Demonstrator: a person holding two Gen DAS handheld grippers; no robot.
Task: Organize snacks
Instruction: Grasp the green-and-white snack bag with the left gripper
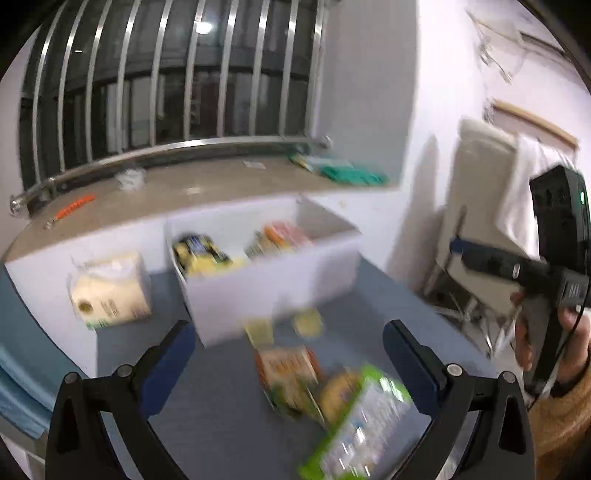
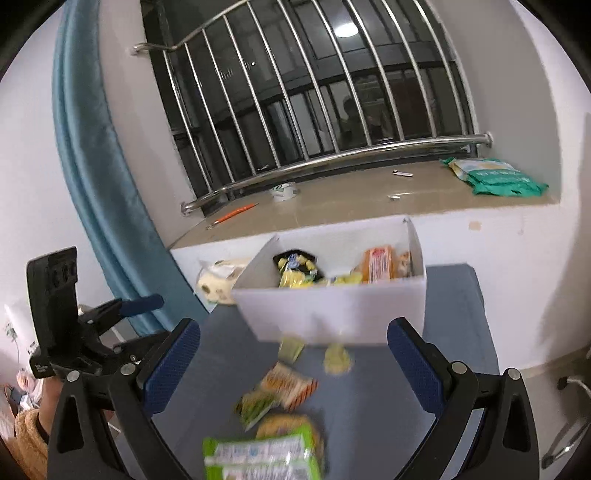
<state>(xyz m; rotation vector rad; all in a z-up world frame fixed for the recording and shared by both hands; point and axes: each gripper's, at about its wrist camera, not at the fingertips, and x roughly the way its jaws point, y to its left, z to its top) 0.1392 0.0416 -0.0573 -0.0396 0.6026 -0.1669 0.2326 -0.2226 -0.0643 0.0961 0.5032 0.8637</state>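
Left gripper [image 1: 288, 339] and right gripper [image 2: 293, 339]: jaws wide apart, nothing held. Snack packets [image 2: 284, 387], blurred, lie loose on blue table [image 2: 454, 332] before white bin [image 2: 332, 310], apparently part-filled.

A dark window [image 2: 332, 92] fills the upper part of both views, guarded by vertical polished steel bars [image 2: 258, 110] that end in a curved steel rail [image 2: 332, 155]. A round ceiling light reflects in the glass [image 2: 347, 29] at about 1 o'clock in the right view. Below the rail runs a beige stone windowsill [image 2: 332, 199], with plain white walls [image 2: 517, 92] to either side. A teal-blue curtain [image 2: 85, 147] hangs at 9 o'clock in the right view. A blue-grey counter [image 1: 221, 424] stands against the white face under the sill. At 3 o'clock in the left view a white folding chair [image 1: 476, 206] leans by the wall.
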